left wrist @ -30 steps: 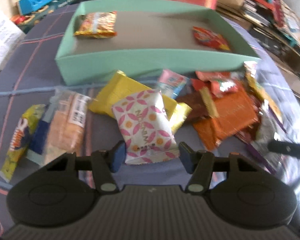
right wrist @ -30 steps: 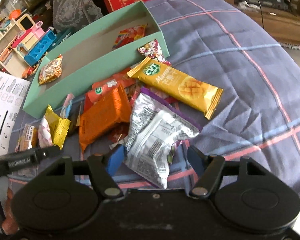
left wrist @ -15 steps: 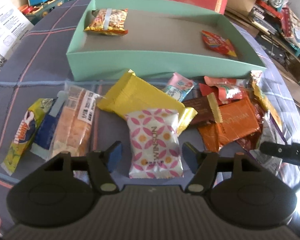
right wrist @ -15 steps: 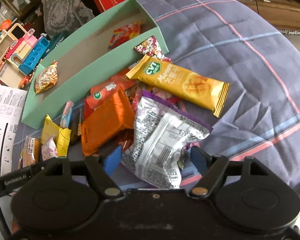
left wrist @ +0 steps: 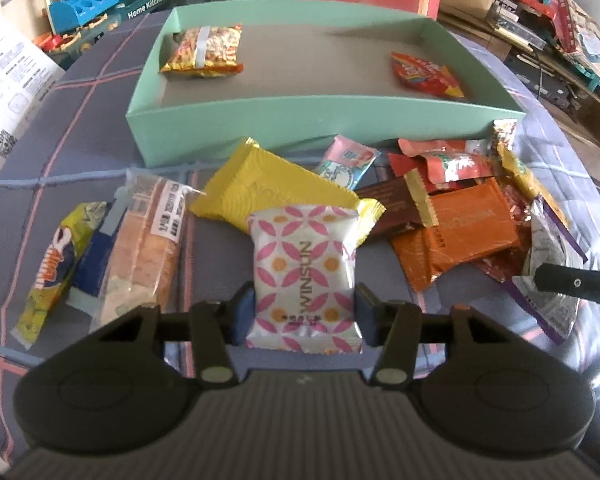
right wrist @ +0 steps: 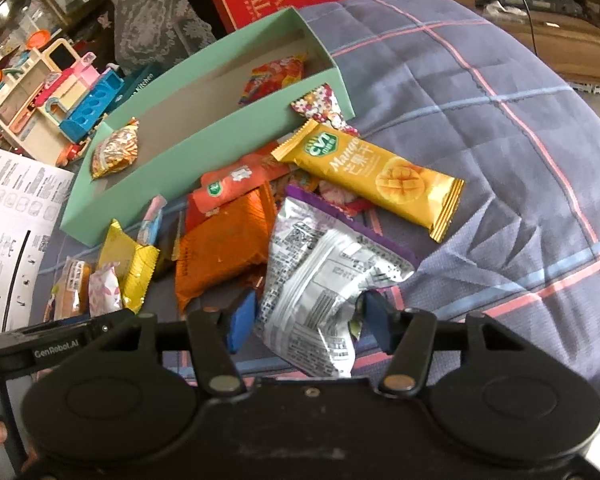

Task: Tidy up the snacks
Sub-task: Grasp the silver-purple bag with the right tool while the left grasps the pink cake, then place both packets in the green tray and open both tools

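Both grippers are down on the pile at once, each straddling a packet. Nearest in the left wrist view, the left gripper (left wrist: 304, 312) has the pink-patterned pouch (left wrist: 305, 276) between its blue pads (left wrist: 244, 314), jaws closing, and the pads look to be right at the pouch's side edges; whether they are pressing yet I cannot tell. It is taken across its narrow width, which I judge is why the pouch sits lengthwise along the fingers: a short, firm bite on a puffy bag. The gripper points steeply down at the quilt (left wrist: 204, 256), tilted forward, not vertical. In the right wrist view the right gripper (right wrist: 306, 318) is doing the same to the silver bag (right wrist: 320, 276), jaws closing round its crumpled lower end; the left pad sits at the foil, the right pad close beside a fold, contact unclear. It too pitches steeply downward. Beyond the pouch at 12 o'clock lies the yellow pack (left wrist: 276, 196), partly under it; at 9 o'clock the biscuit sleeve (left wrist: 144, 248) and blue-yellow pack (left wrist: 52, 264); at 2 o'clock the orange pack (left wrist: 460, 232) and red wrappers heaped together. From the right, the mango bar (right wrist: 376, 176) lies at 1 o'clock past the silver bag. Farthest off, at 12, the green box (left wrist: 300, 132) waits with only two snacks inside, one in each far corner, so most of the sorting looks undone.
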Motion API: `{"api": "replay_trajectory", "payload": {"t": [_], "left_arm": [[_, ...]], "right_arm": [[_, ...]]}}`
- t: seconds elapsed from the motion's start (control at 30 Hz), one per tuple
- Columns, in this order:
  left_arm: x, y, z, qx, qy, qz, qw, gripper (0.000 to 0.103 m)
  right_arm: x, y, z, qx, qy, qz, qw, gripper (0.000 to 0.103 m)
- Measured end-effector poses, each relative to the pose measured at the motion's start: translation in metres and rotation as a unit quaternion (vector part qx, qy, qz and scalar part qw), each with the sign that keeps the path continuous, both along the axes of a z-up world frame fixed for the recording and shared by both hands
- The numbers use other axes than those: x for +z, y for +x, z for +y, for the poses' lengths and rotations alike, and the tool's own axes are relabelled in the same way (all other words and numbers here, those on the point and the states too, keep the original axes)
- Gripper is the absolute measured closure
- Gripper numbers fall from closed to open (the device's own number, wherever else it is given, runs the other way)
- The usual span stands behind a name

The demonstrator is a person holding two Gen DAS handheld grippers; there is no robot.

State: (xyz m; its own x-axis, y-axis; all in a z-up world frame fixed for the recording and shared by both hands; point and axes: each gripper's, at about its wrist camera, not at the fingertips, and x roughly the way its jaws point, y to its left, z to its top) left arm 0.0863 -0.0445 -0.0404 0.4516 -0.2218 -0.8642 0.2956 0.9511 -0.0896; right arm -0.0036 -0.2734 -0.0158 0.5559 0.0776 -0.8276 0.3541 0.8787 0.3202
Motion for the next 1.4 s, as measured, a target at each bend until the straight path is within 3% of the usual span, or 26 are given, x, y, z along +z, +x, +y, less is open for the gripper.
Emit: {"api": "replay_trajectory", "payload": {"t": [0.4,0.63,0.83,1.07,1.4], "left_arm": [[0.054,0.004,-0.005,-0.011,-0.039,-0.042,0.9983,0.053],[0.085,0.037,-0.014,-0.013,-0.040,-0.074,0.9963,0.053],[0.104,0.090,-0.020,-0.002,-0.042,-0.087,0.9953,0.053],[0.092,0.142,-0.033,0.008,-0.029,-0.073,0.9969,0.053],[0.042,0.164,-0.040,0.011,-0.007,-0.033,0.9994,0.052]], "right_arm": [[0.047,0.006,-0.005,0.020,-0.012,-0.048,0.999,0.045],[0.083,0.050,-0.014,0.041,-0.013,-0.084,0.996,0.045],[0.100,0.109,-0.017,0.061,-0.014,-0.096,0.993,0.045],[0.090,0.170,-0.004,0.084,-0.013,-0.080,0.993,0.045],[0.052,0.211,0.009,0.102,-0.008,-0.042,0.994,0.042]]}}
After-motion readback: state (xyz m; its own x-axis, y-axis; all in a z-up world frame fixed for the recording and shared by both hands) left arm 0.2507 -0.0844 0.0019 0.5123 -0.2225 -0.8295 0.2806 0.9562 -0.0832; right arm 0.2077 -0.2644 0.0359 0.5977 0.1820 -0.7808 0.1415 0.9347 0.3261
